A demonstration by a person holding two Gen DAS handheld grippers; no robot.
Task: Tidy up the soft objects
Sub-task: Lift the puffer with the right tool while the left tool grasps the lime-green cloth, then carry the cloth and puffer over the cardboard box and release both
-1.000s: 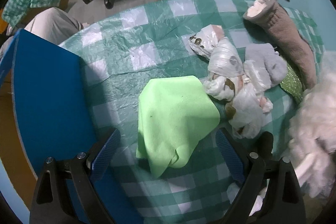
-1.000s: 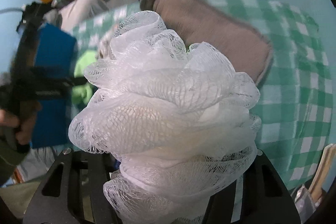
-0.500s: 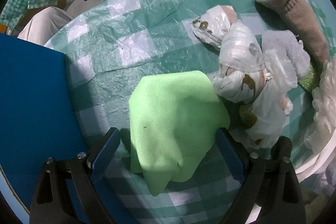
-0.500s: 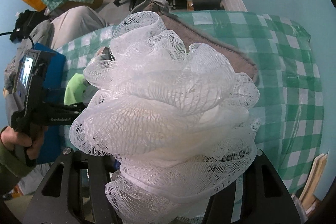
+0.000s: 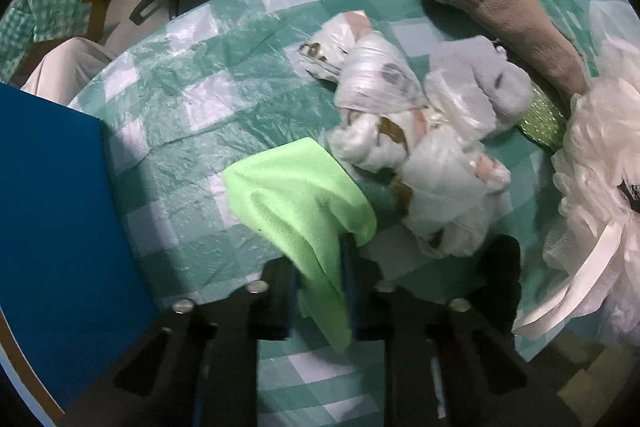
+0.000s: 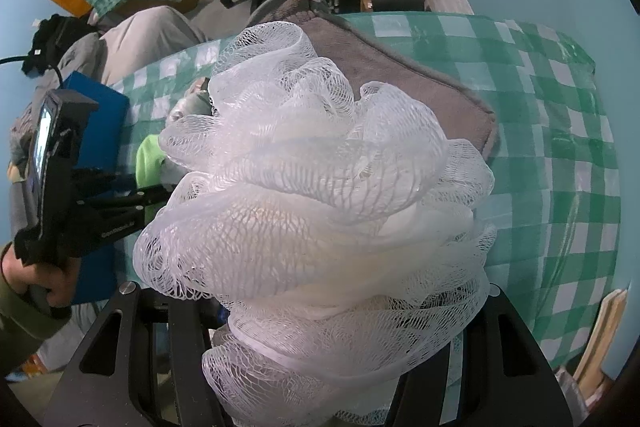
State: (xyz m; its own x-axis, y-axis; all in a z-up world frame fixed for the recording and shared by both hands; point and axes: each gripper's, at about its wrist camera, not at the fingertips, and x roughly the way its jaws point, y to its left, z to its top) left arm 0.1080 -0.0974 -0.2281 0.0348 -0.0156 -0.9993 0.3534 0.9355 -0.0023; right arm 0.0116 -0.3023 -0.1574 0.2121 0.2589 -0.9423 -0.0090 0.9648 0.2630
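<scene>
Covering the surface (image 5: 208, 95) is a green-checked plastic cloth, blue board (image 5: 52, 211) at its left edge. We hold the white mesh loofah (image 6: 316, 211) in the right tongs (image 6: 320, 367), pinched on its base; it fills that view. Left tongs (image 5: 320, 291) are pressed together on the lime cloth (image 5: 296, 195), lifting its near edge. Half a second back they stood wide apart around it. Crumpled white plastic bags (image 5: 404, 143), brown sock (image 5: 508, 11) and grey sock (image 5: 492, 79) lie beyond, touching.
</scene>
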